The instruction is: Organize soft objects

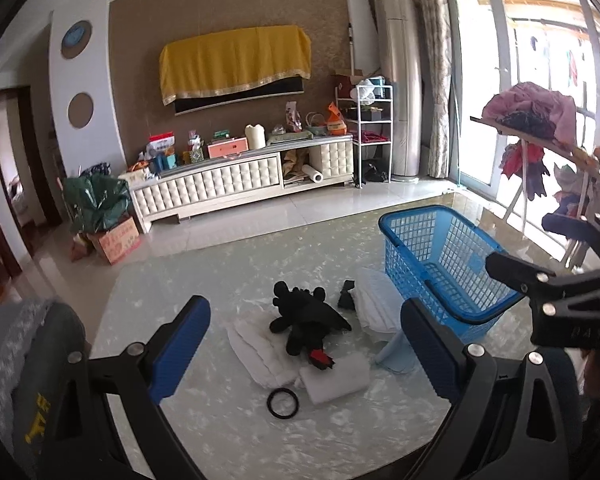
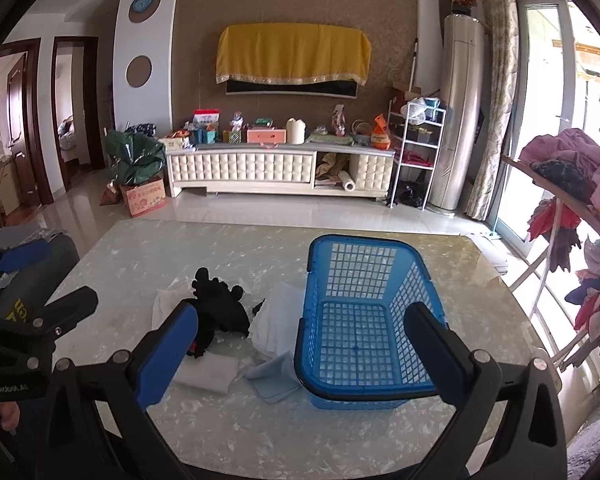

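Soft things heaped mid-table, blue basket beside them.

A black plush toy (image 1: pixel 306 320) lies on white folded cloths (image 1: pixel 260 356) at the table's (image 1: pixel 180 280) middle — the blue basket (image 2: pixel 360 312) stands just right. Both the left gripper (image 1: pixel 304 340) and right gripper (image 2: pixel 300 344) hang released, holding nothing.

Two raised wrist views, both facing basket (image 1: pixel 440 256) and table (image 2: pixel 260 432).

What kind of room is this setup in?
Most likely a home living room: a covered wall TV above a low media cabinet, a standing air conditioner, and a marble-look table holding a blue basket.
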The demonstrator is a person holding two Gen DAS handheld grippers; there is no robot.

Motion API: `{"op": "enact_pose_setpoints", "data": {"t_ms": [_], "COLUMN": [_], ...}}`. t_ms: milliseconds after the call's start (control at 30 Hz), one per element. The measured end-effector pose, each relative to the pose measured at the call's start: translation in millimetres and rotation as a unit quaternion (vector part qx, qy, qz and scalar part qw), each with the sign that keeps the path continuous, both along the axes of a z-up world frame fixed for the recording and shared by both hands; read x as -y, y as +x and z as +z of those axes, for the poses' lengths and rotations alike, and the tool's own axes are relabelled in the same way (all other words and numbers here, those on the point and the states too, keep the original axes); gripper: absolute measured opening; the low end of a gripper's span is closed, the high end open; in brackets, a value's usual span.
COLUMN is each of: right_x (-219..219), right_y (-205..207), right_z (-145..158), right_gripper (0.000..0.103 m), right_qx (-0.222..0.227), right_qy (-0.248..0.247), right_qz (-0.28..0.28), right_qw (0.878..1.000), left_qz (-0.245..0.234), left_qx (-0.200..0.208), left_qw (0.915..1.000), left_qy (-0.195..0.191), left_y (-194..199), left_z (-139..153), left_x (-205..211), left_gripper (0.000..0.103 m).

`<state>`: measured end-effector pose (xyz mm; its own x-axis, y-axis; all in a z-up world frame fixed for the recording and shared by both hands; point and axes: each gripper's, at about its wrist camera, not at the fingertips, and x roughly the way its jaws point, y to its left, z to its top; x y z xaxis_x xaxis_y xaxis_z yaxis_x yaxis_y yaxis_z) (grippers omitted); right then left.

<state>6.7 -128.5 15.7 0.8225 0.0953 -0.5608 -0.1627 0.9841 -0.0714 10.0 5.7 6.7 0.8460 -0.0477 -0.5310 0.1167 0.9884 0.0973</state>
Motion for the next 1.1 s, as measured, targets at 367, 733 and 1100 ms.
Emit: {"op": "enact_pose_setpoints", "data": {"t_ms": [367,733,1100], "right_x": [-14.3,-44.6,-71.6], "right_y": [37.5,72.4,88.2], "right_z": [-18.6,-36.1,-71.5], "right_gripper": [0.103,0.103,0.103], "right_qx": [-0.064,-0.122,-0.194], "right_qy": [0.012,-0.004,-0.025], "right_qz": [0.048,0.089,0.143], "right_qw": [0.997,0.989,0.97], "left_qz": [-0.021,-0.007,-0.016], "left_qx": [-0.091,-0.175,-0.252], "left_qw": [0.9955,0.9844,0.9672], "left_qy": [0.018,-0.015,-0.03], "left_y": [31.1,63.0,102.3], "left_z": [-15.4,-40.7,-88.3], "left_x": [-31.4,-85.4,-118.7], "left_gripper": [0.103,0.103,0.103]}}
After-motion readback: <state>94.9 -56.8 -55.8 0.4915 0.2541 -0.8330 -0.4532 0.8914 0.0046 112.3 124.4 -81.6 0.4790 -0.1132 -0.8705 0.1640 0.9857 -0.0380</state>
